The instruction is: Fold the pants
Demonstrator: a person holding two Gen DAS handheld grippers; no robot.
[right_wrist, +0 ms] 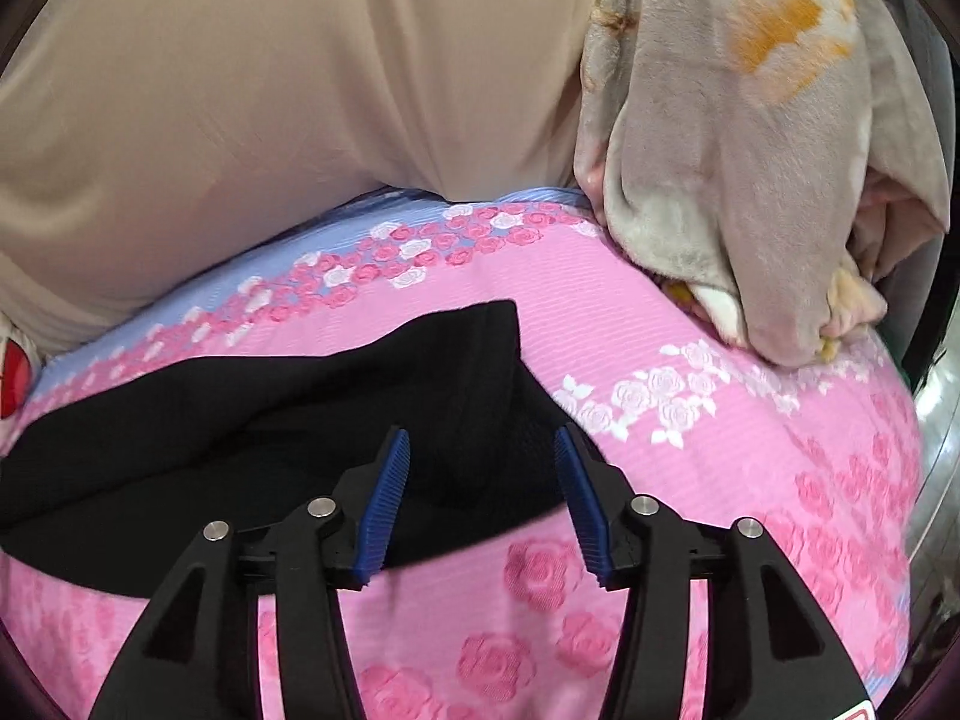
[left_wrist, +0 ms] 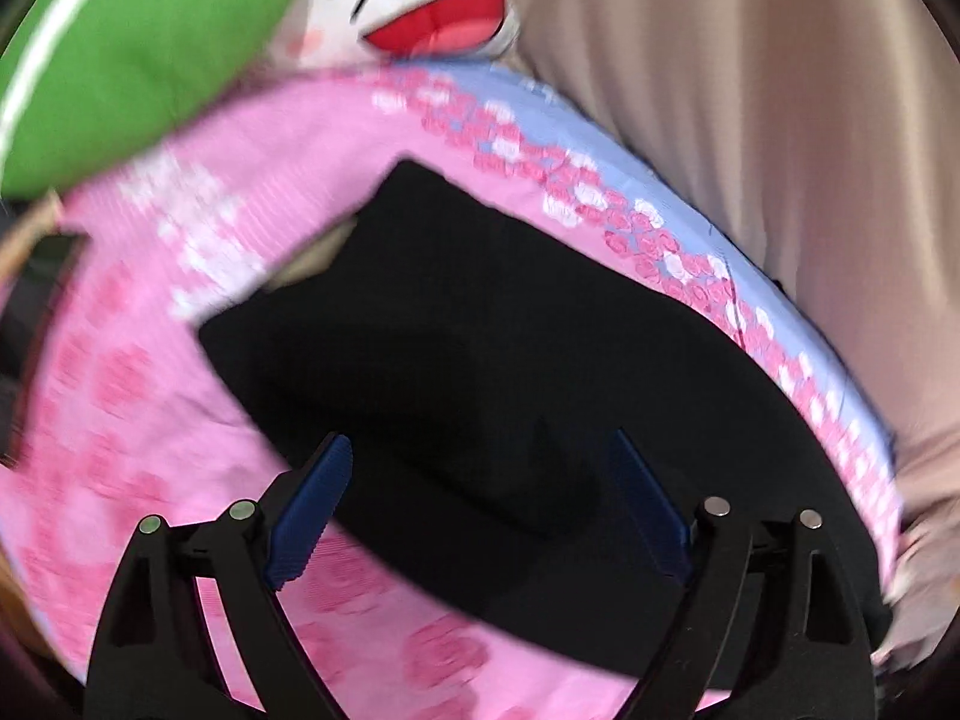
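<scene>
Two grippers sit closest to you, each with its blue-padded fingers spread apart and nothing between them. Your left gripper (left_wrist: 480,480) hovers over the near part of the black pants (left_wrist: 468,372), its left pad over the pink bedspread (left_wrist: 120,420) and its right pad over dark cloth; whether either pad touches the fabric is not clear, as this view is blurred. Your right gripper (right_wrist: 483,480) is held over the right-hand end of the pants (right_wrist: 270,438), where a mesh-like lining shows between the open pads and the cloth bunches up into a raised peak. The pants lie on the bedspread (right_wrist: 720,510), which is pink with rose patterns and turns pale blue along its far edge. From your left wrist camera the garment's long axis runs diagonally, from the upper left, where two squared ends point away from you with a small notch between them, down toward the lower right. From your right wrist camera the same axis runs roughly left to right across the near half of the bed, with the bunched end pointing right. Beyond the pants, at the far right of the bed, a grey plush blanket (right_wrist: 750,150) is heaped on the spread. Behind the bed hangs a beige curtain (right_wrist: 270,120). At the far left a green cushion (left_wrist: 132,54) rests beside a white plush toy (left_wrist: 420,0) with a red mouth.
</scene>
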